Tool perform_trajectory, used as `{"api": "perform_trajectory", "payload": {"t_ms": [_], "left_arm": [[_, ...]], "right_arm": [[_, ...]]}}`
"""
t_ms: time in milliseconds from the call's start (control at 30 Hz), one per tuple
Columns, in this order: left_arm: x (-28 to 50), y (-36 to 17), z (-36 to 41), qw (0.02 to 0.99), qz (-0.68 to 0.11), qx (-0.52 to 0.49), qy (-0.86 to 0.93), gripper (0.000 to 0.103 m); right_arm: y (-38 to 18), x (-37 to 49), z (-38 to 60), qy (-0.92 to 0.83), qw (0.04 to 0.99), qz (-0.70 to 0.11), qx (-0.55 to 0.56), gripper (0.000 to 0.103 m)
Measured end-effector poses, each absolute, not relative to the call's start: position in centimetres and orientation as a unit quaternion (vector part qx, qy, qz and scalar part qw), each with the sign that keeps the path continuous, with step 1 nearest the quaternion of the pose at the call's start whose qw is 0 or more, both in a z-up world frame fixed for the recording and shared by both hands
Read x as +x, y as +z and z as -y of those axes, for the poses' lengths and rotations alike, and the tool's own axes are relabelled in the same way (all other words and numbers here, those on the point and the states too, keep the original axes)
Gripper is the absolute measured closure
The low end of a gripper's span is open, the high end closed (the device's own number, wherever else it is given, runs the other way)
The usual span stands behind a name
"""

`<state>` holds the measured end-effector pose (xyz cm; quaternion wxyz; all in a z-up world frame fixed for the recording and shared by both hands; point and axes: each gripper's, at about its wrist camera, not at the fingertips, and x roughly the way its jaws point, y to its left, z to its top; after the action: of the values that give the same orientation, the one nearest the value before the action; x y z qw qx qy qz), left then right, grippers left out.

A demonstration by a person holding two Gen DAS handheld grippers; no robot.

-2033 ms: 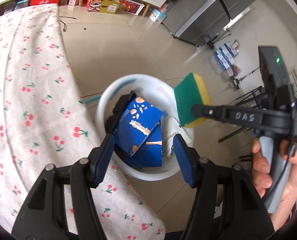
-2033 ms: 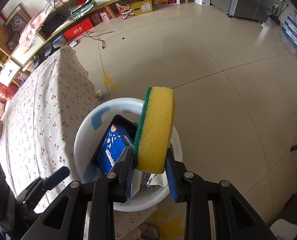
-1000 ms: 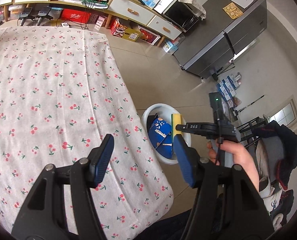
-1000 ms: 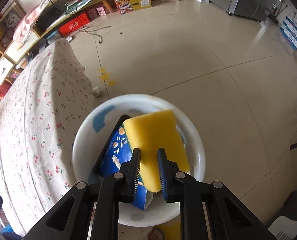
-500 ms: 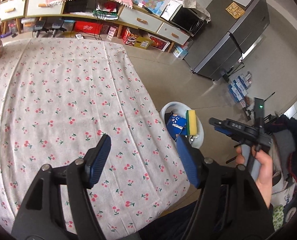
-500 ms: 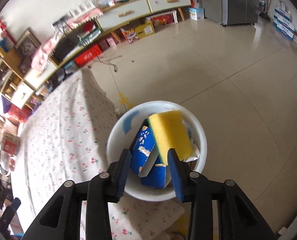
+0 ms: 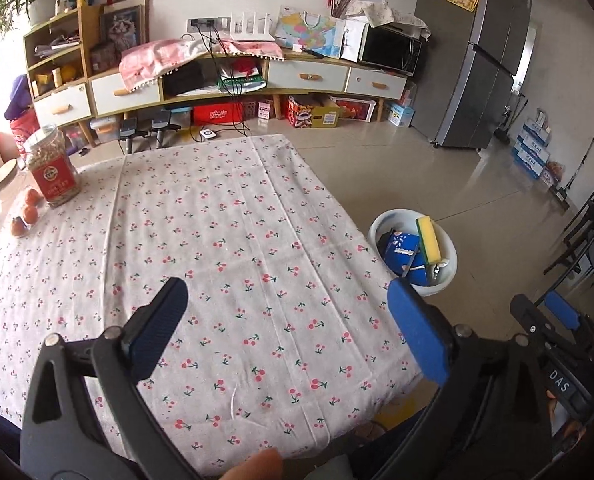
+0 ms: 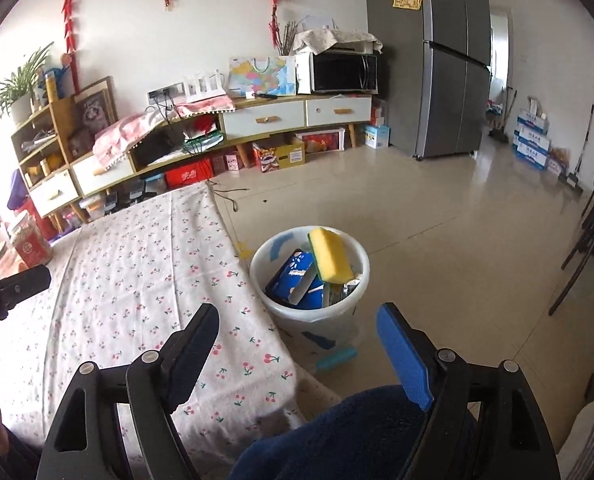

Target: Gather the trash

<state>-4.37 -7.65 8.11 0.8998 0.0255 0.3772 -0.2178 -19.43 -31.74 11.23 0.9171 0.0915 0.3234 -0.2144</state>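
A white bin (image 7: 449, 248) (image 8: 265, 260) stands on the floor beside the table's right edge. In it lie a yellow and green sponge (image 7: 429, 238) (image 8: 331, 256), blue packaging (image 7: 403, 246) (image 8: 293, 274) and crumpled wrappers. My left gripper (image 7: 293, 320) is open and empty, held above the cherry-print tablecloth (image 7: 217, 232) (image 8: 145, 264). My right gripper (image 8: 297, 340) is open and empty, pulled back from the bin, above a dark blue clothed leg. The right gripper also shows at the right edge of the left wrist view (image 7: 553, 320).
A red-labelled jar (image 7: 51, 168), a glass jug and small orange fruits (image 7: 29, 212) sit at the table's far left corner. A low cabinet (image 7: 217, 80), a grey fridge (image 7: 481, 60) and boxes line the walls. Dark chairs (image 8: 593, 224) stand at right.
The right gripper let go of the sponge into the bin and opened. Both grippers drew back and up from the bin, so the whole table and room show now.
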Motion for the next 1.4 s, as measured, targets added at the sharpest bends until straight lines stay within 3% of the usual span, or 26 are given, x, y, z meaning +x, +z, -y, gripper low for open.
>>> {"api": "perform_trajectory", "payload": {"t_ms": [333,1400], "left_arm": [[-4.3,7.9,7.5,0.9,-0.383,0.039,-0.204,0.002],[-5.0,8.2,8.5,0.892,-0.389,0.043,-0.225,0.002]], "right_arm": [[12.7,-18.0,27.1,-0.227,0.916,-0.324,0.069,0.016],[12.1,-17.3,26.9,-0.25,0.904,-0.343,0.055,0.016]]}}
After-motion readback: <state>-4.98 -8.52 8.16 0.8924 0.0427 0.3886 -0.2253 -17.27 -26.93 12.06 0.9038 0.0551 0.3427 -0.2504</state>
